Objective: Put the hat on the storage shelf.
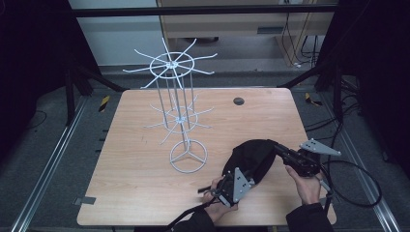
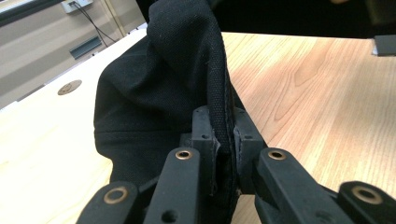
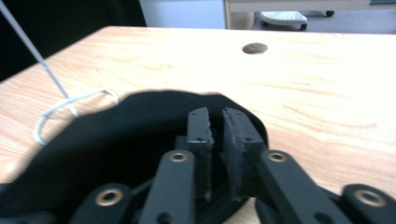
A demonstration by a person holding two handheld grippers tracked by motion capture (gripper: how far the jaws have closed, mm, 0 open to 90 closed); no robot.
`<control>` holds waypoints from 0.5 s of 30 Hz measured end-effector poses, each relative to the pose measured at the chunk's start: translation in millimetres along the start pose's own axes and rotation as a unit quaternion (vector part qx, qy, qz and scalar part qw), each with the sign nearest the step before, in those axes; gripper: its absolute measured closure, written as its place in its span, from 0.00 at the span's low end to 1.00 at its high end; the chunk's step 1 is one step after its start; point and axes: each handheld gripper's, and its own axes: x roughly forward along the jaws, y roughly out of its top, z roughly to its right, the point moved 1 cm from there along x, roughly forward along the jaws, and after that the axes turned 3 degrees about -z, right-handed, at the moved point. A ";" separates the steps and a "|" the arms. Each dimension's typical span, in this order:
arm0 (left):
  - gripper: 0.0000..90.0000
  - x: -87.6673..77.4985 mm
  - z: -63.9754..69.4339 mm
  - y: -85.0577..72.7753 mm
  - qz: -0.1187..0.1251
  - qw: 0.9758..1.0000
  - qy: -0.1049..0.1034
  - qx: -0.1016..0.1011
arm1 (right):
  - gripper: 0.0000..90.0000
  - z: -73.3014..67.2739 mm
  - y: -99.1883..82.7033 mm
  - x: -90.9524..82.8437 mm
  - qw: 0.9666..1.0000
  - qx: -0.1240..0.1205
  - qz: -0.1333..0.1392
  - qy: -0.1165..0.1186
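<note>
**Black cap held at its rim above the near right of the counter, with a wire rack standing beyond.**

Nearest, the left tool (image 1: pixel 223 186) is clamped on the stitched rim of the cap (image 1: pixel 252 155), which keeps the rim raised so the crown hangs open. Toward 2 o'clock, the right tool (image 1: pixel 282 150) sits at the far rim, its jaws slightly parted with no cloth pinched between them, seemingly placed for a fresh hold. Farther off, toward 11 o'clock on the counter (image 1: pixel 140 193), stands the white rack (image 1: pixel 180 116), the probable hanging place.

Wooden table (image 1: pixel 145 159) — grey floor (image 1: pixel 58 145), dim room
</note>
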 end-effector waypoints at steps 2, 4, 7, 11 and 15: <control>0.92 0.3 -0.3 -0.1 0.000 1.000 0.001 -0.001 | 0.80 -5.6 3.8 -2.9 1.000 0.005 -0.005 0.016; 0.92 0.7 -0.5 -0.3 -0.002 1.000 0.002 -0.003 | 0.73 -14.1 6.7 -2.2 0.999 -0.005 -0.014 0.028; 0.92 1.7 -3.0 -1.5 -0.004 1.000 0.007 -0.009 | 0.64 -20.5 9.2 0.0 0.999 -0.013 -0.018 0.025; 0.92 3.3 -6.5 -4.2 -0.010 1.000 0.014 -0.018 | 0.49 -30.5 10.8 7.3 0.998 -0.008 -0.050 0.029; 0.92 5.7 -8.2 -5.2 -0.017 0.999 0.022 -0.023 | 0.47 -34.1 8.2 12.5 0.997 0.002 -0.060 0.041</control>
